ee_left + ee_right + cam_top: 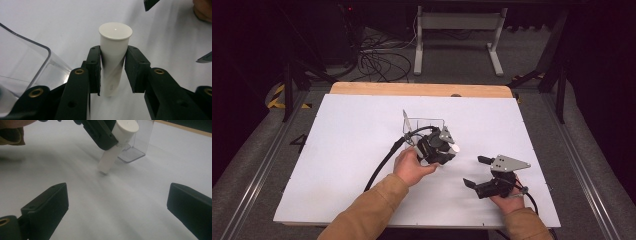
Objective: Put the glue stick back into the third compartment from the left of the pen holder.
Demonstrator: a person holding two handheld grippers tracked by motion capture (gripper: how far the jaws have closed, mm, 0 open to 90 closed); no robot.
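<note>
High view: we look from above the near edge, forward and down across the whole counter [362, 150]. Left gripper view: close in, along its jaws at the white tube [113, 57]. Right gripper view: low, near the surface, facing the same tube [117, 142] and the clear box [140, 142], which all three views share.

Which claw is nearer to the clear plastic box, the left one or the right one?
Left. The left claw, shut on the white tube, is right beside the clear plastic box. The right claw stands open, farther away on the white table.
</note>
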